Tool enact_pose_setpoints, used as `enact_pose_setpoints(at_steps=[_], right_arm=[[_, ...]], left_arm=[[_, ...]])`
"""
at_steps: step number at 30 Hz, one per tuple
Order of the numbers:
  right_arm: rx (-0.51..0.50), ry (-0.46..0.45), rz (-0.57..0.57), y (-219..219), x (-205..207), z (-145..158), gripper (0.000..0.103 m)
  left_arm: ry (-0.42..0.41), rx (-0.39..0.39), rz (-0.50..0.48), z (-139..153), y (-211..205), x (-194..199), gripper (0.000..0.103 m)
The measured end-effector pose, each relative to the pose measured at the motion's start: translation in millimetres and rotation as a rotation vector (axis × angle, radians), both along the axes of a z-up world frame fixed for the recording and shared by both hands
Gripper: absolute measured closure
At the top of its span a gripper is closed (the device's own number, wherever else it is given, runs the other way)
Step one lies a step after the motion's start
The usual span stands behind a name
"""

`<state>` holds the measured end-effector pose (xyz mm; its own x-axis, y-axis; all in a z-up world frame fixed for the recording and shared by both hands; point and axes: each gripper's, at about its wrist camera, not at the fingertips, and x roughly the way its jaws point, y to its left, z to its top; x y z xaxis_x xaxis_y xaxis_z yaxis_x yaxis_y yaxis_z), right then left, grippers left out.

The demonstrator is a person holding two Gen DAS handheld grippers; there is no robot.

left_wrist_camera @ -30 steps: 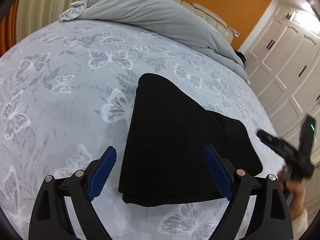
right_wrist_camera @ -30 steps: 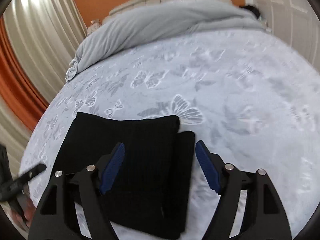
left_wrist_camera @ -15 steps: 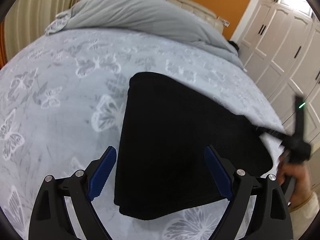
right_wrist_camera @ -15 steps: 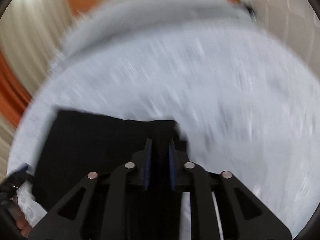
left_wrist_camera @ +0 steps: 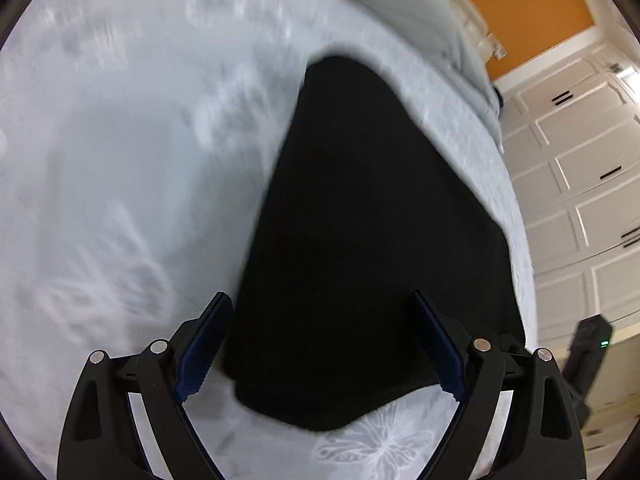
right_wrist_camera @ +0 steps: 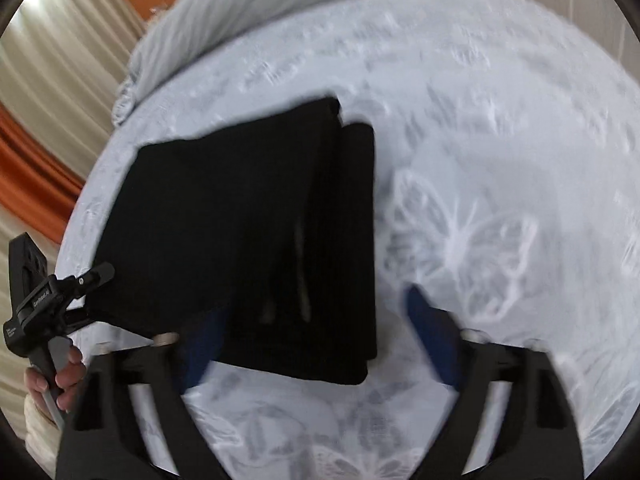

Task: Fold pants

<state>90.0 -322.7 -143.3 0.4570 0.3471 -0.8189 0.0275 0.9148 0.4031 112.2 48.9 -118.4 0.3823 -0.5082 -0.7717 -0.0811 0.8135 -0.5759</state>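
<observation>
Black pants [left_wrist_camera: 360, 240], folded into a compact stack, lying flat on the bed [left_wrist_camera: 120, 160] over a pale butterfly-print cover. Seen from the left wrist: left tool [left_wrist_camera: 322, 344] spread wide, holding nothing, fingers [left_wrist_camera: 204, 352] straddling the near end of the stack, with the near folded edge just ahead of and between the fingertips. Long axis of the stack running straight away from this tool toward the grey duvet [left_wrist_camera: 400, 12] at the head of the bed; orange wall and white wardrobe doors [left_wrist_camera: 580, 160] off to the tool's right. Seen from the right wrist: right tool [right_wrist_camera: 316, 336] also spread wide and holding nothing, though blurred; pants [right_wrist_camera: 248, 232] ahead and to its left, the layered side edge lying between the fingers, bare cover in front of the right finger. Left tool [right_wrist_camera: 60, 292] visible at the far left of this view, gripped by a hand [right_wrist_camera: 60, 372], at the opposite edge of the stack. Whether either tool touches cloth: cannot tell. Judgement: fold appears nearly or fully done, one lower layer peeking out past the upper one on the right tool's side. Any further fold or squaring-up likely turns on that offset edge, nearer the right tool; the near short end nearer the left.
</observation>
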Motion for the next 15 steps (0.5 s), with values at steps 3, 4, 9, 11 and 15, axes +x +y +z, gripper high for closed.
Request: enact_pose_setpoints(at_steps=[3, 4, 9, 11, 15], right_arm=[[0.148, -0.012, 0.010, -1, 2, -6, 0.056], [0.153, -0.025, 0.014, -1, 1, 2, 0.063], [0.191, -0.149, 0.148, 7, -36, 62, 0.066], [0.167, -0.078, 0.175, 5, -49, 48, 0.054], [0.042, 0.021, 0.077, -9, -58, 14, 0.033]], left_arm=[[-0.081, 0.033, -0.002, 1, -7, 1, 0.018], [-0.100, 0.036, -0.011, 3, -9, 1, 0.042], [-0.130, -0.054, -0.037, 42, 10, -24, 0.071], [-0.120, -0.055, -0.070, 53, 17, -45, 0.066], [-0.026, 0.177, -0.067, 32, 14, -66, 0.051]])
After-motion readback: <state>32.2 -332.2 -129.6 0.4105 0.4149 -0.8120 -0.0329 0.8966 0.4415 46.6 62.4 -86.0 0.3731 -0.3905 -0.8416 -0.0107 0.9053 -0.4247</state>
